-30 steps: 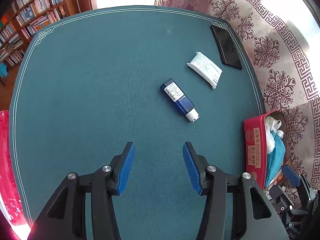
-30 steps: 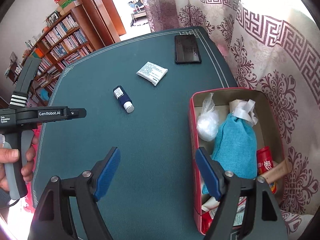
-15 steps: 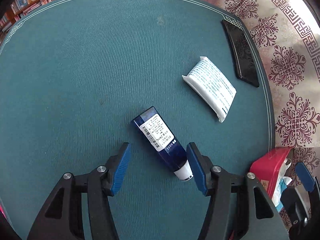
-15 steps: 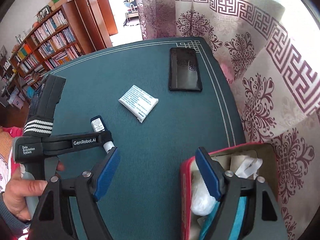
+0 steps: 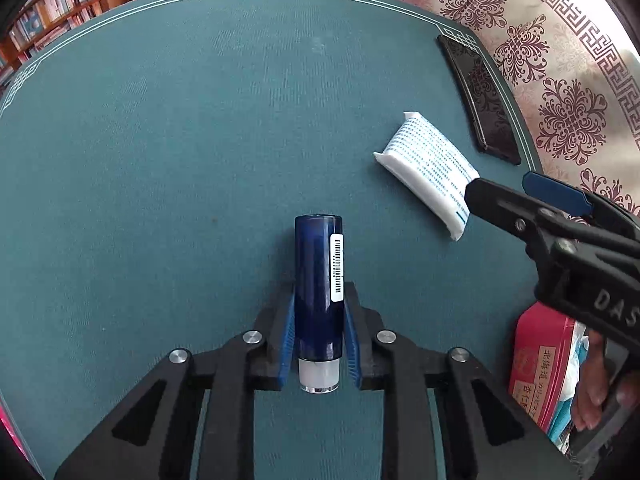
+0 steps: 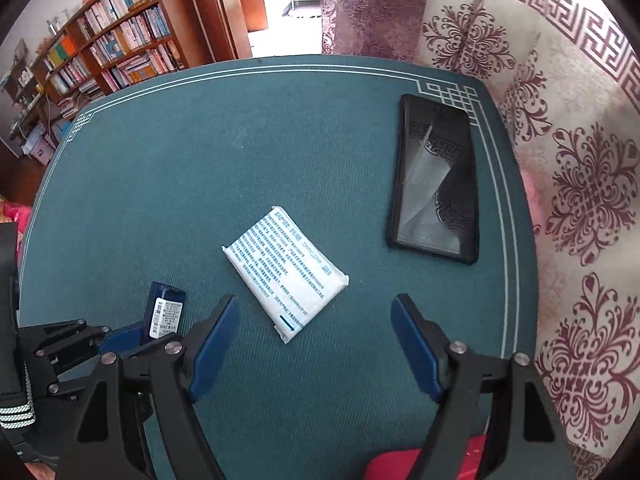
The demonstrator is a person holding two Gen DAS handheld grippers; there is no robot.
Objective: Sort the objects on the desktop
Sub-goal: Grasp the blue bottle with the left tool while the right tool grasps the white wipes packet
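A dark blue tube (image 5: 316, 264) with a white cap lies between the blue pads of my left gripper (image 5: 319, 296). The jaws are closing and the pads press on its sides. The right wrist view has the same tube (image 6: 164, 312) at lower left, inside the left gripper (image 6: 120, 336). A white printed packet (image 6: 284, 268) lies flat on the green table mat (image 6: 200, 168). My right gripper (image 6: 315, 304) hovers open just over its near end, with nothing held. From the left wrist view, the right gripper (image 5: 504, 186) reaches in beside the packet (image 5: 428, 168).
A black phone (image 6: 436, 184) lies near the mat's far right corner, beyond the packet. A red tin (image 5: 536, 360) holding cloth and packets stands at the right edge, below the right gripper. Patterned cloth (image 6: 580, 200) lies to the right and bookshelves (image 6: 112, 48) stand far left.
My left gripper came down over the blue tube and closed on it; the tube now lines up with the fingers. My right gripper swung from above the red tin to the white packet.
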